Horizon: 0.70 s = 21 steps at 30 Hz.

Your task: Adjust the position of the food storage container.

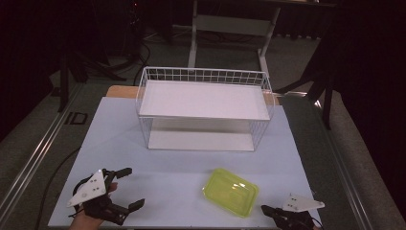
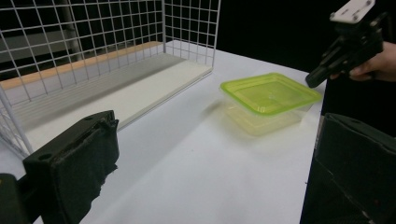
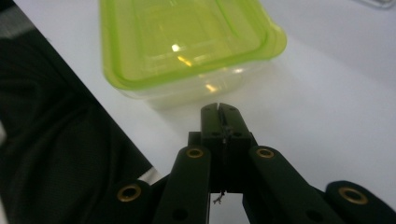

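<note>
Dark room, white tabletop point(image 1: 158, 191) with a white wire basket point(image 1: 203, 108) at the far side. Lime-lidded clear plastic container point(image 1: 231, 191) sits on the near right of the table, well short of the basket, skewed to the table edge.

Right gripper point(image 3: 219, 108) is pinched fully together with nothing between the jaws, tips just beside the container's near corner, apparently not touching. Left gripper point(image 1: 128, 189) idles at the near left, jaws spread wide and empty.

Container looks empty: translucent base, glossy green lid with a raised rim and rounded corners, reflections on top. Judgement: light, fairly stiff but thin-walled, so it will flex if squeezed hard. Smooth plastic on a smooth table will likely skate if nudged. Best hold is probably the overhanging lid lip at a short side or corner, jaws over and under the rim; the lid may pop off if it isn't snapped down.
</note>
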Each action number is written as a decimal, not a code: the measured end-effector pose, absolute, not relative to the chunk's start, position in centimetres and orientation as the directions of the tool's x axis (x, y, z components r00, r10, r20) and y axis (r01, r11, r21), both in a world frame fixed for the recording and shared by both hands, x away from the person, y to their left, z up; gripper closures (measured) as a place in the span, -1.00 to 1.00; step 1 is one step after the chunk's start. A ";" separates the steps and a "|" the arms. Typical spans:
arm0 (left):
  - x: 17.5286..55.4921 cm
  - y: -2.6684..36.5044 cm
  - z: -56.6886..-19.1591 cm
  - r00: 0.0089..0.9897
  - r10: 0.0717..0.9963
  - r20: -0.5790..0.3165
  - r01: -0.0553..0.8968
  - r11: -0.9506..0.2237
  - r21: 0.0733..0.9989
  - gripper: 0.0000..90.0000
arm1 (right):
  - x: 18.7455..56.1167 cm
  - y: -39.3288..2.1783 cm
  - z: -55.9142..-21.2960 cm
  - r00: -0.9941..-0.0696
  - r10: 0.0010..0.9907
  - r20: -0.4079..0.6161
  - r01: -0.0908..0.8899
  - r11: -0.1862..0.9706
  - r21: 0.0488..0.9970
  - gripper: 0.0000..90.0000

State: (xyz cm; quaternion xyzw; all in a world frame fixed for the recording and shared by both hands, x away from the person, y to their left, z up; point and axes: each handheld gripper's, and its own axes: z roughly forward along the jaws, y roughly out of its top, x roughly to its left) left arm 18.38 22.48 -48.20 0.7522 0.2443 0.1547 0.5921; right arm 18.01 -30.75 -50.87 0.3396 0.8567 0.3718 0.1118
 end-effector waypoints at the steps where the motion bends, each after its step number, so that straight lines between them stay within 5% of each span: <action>1: 18.4 22.5 -48.2 0.833 0.551 -0.056 0.183 -0.179 0.967 -0.99 | 18.4 -30.4 -51.0 -0.746 0.663 0.059 0.504 0.505 0.700 1.00; 21: 18.3 22.4 -48.4 0.836 0.546 -0.053 0.186 -0.190 0.964 -0.99 | 24.0 -25.8 -51.9 -0.774 0.631 0.051 0.492 0.549 0.676 1.00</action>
